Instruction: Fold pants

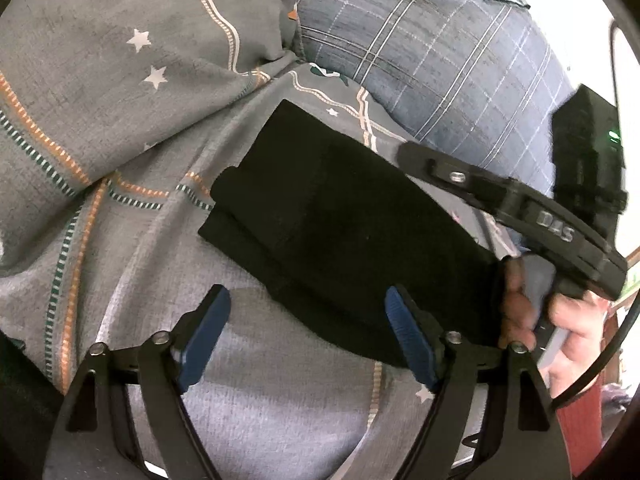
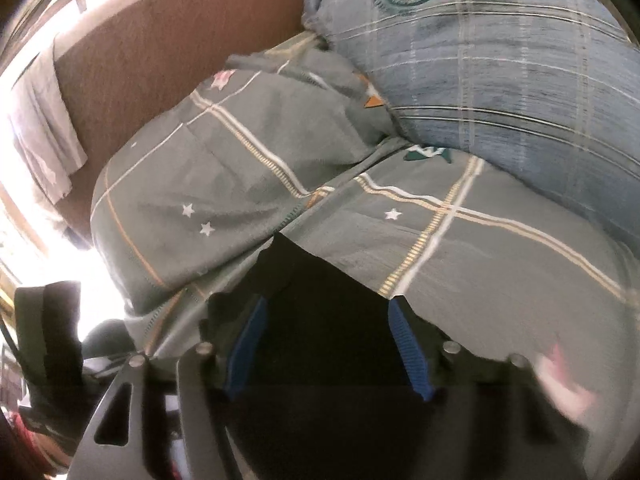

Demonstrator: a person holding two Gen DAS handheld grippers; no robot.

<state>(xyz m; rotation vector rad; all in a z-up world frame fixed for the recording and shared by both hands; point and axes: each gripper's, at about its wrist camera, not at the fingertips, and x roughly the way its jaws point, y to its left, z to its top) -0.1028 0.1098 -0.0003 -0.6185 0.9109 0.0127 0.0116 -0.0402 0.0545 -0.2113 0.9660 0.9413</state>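
Note:
The black pants [image 1: 340,220] lie folded into a compact rectangle on the grey star-patterned bedsheet [image 1: 120,160]. My left gripper [image 1: 308,312] is open just in front of the fold, its right blue pad [image 1: 408,340] at the near edge of the cloth, holding nothing. My right gripper shows in the left wrist view [image 1: 452,172] over the far right side of the pants. In the right wrist view the right gripper [image 2: 326,320] is open, its blue pads [image 2: 248,344] spread over the black pants [image 2: 320,300].
A grey pillow [image 1: 100,40] lies at the back left and a blue plaid pillow [image 1: 440,48] at the back right. A brown headboard [image 2: 160,40] stands behind the bed. A hand [image 1: 560,320] holds the right gripper's handle.

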